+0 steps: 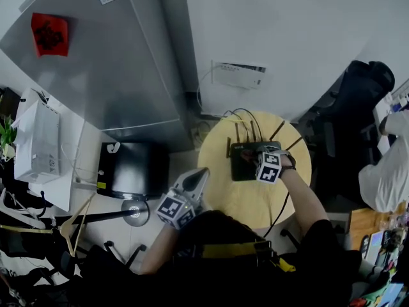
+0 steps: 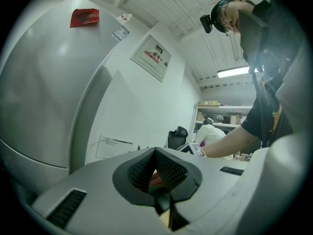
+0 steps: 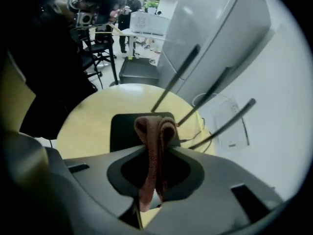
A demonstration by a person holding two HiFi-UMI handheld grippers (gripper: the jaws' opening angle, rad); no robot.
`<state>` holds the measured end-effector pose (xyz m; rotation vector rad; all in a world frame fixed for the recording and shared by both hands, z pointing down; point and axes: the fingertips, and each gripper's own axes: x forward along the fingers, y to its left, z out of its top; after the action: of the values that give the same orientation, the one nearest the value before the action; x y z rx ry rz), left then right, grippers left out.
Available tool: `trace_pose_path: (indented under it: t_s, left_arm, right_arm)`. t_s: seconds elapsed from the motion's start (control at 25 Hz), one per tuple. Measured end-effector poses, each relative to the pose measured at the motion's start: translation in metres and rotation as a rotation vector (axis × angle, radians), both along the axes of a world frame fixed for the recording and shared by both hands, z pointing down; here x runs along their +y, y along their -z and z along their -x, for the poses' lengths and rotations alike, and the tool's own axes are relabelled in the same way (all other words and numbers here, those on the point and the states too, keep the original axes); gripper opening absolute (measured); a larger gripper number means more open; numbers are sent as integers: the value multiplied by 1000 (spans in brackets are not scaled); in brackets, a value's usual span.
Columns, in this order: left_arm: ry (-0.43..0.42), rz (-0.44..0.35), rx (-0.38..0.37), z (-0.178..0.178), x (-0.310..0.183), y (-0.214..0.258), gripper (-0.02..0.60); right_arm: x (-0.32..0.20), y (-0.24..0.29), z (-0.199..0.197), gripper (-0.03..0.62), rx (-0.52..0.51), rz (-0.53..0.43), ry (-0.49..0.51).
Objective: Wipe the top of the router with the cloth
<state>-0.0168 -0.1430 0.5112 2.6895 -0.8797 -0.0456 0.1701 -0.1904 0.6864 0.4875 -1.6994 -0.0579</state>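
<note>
A black router point(image 1: 241, 162) with several thin antennas sits on the round yellow table point(image 1: 220, 152), toward its far side. In the right gripper view the router point(image 3: 124, 131) lies just beyond the jaws and its antennas point(image 3: 182, 71) slant up to the right. My right gripper point(image 1: 266, 152) hovers over the router's right part, shut on a folded brownish-pink cloth point(image 3: 154, 141) that sticks out past the jaws toward the router top. My left gripper point(image 1: 202, 173) is off the table's left edge, tilted upward, shut with nothing in it point(image 2: 155, 154).
A grey fridge point(image 1: 121, 62) and a white wall stand behind the table, with cables point(image 1: 238, 115) running to the router. A black box point(image 1: 134, 169) sits on the floor at the left. A dark chair point(image 1: 358, 107) and a person in white point(image 1: 386, 171) are at the right.
</note>
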Motion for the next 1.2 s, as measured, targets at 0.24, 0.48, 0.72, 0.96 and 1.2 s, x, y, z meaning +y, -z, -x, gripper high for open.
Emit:
trace_pose_path:
  t_s: [0.24, 0.48, 0.72, 0.96, 1.2]
  left_arm:
    - [62, 8, -7, 8, -2, 0, -6]
    - [138, 32, -19, 21, -1, -8, -6]
    - [145, 48, -30, 28, 6, -18, -6]
    - [123, 35, -34, 23, 6, -15, -6]
    - [68, 21, -26, 16, 10, -12, -6]
  right_arm:
    - [-47, -1, -26, 61, 88, -104, -27]
    - [-59, -34, -37, 61, 190, -106, -48]
    - [-27, -52, -28, 63, 158, 76, -41]
    - [-7, -53, -27, 63, 193, 62, -11]
    - [23, -52, -24, 62, 171, 106, -25]
